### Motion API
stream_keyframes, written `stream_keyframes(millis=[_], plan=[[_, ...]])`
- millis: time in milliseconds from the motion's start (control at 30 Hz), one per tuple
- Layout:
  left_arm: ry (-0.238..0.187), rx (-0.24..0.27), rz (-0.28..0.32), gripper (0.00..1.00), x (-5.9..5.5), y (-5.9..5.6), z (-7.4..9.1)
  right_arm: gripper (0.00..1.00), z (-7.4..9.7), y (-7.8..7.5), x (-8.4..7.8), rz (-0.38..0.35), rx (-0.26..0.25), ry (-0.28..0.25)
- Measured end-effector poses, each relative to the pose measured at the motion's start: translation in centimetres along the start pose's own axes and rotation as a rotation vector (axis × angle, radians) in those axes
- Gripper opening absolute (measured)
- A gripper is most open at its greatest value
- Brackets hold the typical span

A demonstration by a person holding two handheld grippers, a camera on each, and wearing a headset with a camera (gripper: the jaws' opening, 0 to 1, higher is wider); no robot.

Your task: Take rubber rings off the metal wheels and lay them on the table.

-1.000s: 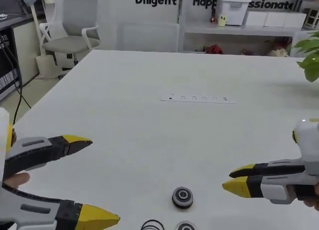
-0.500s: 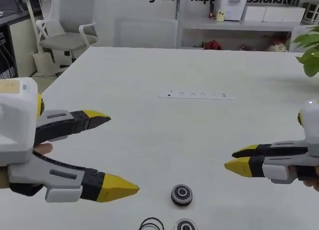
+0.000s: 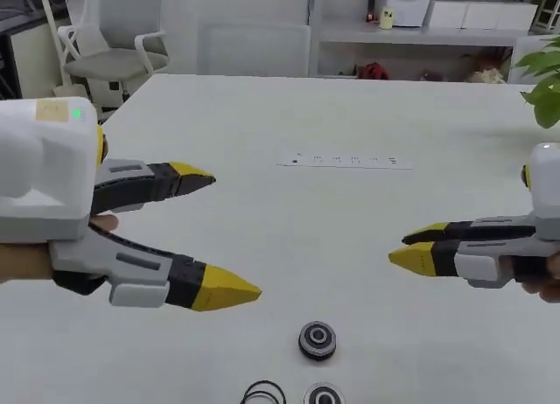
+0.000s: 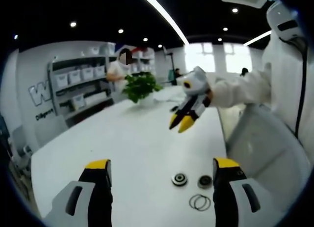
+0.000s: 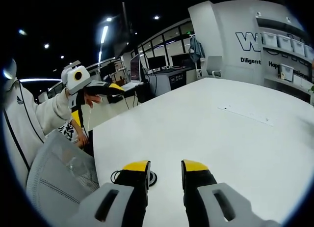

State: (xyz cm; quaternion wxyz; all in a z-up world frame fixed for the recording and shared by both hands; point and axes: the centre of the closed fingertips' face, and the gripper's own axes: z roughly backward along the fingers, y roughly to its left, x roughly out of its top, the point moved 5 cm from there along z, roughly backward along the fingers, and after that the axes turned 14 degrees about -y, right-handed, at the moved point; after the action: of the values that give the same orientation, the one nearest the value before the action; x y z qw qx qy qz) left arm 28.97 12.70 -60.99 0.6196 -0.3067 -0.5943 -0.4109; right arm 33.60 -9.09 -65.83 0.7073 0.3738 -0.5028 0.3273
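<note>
A metal wheel (image 3: pixel 317 340) with a dark rubber ring around it lies on the white table (image 3: pixel 262 124) near the front edge. A second wheel (image 3: pixel 325 395) and two loose black rubber rings (image 3: pixel 265 393) lie just in front of it, cut by the frame's bottom. The left gripper view has both wheels (image 4: pixel 179 179) (image 4: pixel 204 181) and the rings (image 4: pixel 200 202) between its jaws' lines, well ahead. My left gripper (image 3: pixel 232 235) hovers wide open up and left of the wheels. My right gripper (image 3: pixel 399 249) hovers to their right, jaws a narrow gap apart, holding nothing.
A flush power strip (image 3: pixel 344 161) sits mid-table. An office chair (image 3: pixel 105 63) stands beyond the far left corner, shelves with boxes behind. A potted plant (image 3: pixel 542 80) leans in at the far right. A person stands by the shelves (image 4: pixel 120 70).
My left gripper has risen and moved right, farther over the table, still wide open. The right gripper has barely moved. The wheels and rings lie as before.
</note>
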Motion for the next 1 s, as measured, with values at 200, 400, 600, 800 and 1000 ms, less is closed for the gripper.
stream_keyframes(millis=[200, 400, 600, 800, 1000], plan=[[-0.008, -0.009, 0.004, 0.80, -0.6, 0.3, -1.6, 0.23, -1.4, 0.1, -1.7, 0.005, 0.012, 0.007], [-0.025, -0.017, -0.010, 0.75, -1.3, 0.5, -3.6, 0.23, -2.7, -0.3, -2.5, -0.005, 0.009, -0.024], [-0.035, -0.051, -0.001, 0.70, -3.2, 0.1, -5.4, 0.25, -3.3, 0.0, -3.5, -0.021, 0.039, -0.051], [-0.024, -0.075, 0.022, 0.64, -5.3, -0.9, -6.5, 0.27, -3.8, 0.7, -5.5, 0.014, 0.094, -0.022], [0.014, -0.094, 0.013, 0.61, -7.2, -1.7, -7.0, 0.28, -4.4, 1.3, -7.1, 0.058, 0.135, 0.026]])
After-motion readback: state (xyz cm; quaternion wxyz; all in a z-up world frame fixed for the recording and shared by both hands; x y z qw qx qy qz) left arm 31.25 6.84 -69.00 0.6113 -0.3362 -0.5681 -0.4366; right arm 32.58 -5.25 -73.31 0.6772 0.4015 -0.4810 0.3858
